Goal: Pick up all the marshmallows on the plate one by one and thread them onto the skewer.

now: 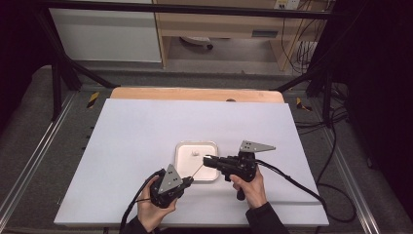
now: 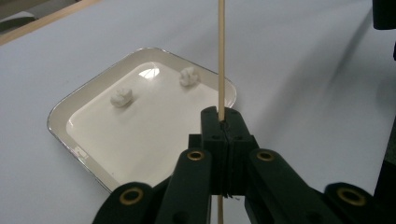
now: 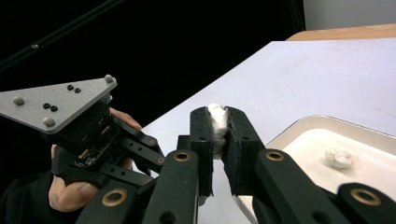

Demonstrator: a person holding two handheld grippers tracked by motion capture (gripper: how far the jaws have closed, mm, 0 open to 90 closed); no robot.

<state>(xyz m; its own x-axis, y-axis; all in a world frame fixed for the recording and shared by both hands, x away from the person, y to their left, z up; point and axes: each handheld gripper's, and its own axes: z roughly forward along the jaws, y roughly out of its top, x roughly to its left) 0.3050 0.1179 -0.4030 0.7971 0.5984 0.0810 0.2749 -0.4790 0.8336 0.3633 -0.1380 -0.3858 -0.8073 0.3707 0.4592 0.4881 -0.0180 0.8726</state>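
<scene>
Two white lumps [image 2: 122, 97] lie in the tray [image 2: 60, 112]; left gripper [image 2: 222, 122] clamps a skewer [image 2: 221, 60], right gripper [image 3: 218, 122] another lump [image 3: 217, 122].

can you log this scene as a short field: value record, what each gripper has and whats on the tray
left gripper: shut on a thin wooden skewer that points up past the tray
right gripper: shut on a white soft piece between its fingers
tray: white, square with rounded corners, on the white table
on the tray: two white pieces, apart from each other
skewer tip: reaches toward the right gripper in the high view; whether they touch is not clear
</scene>
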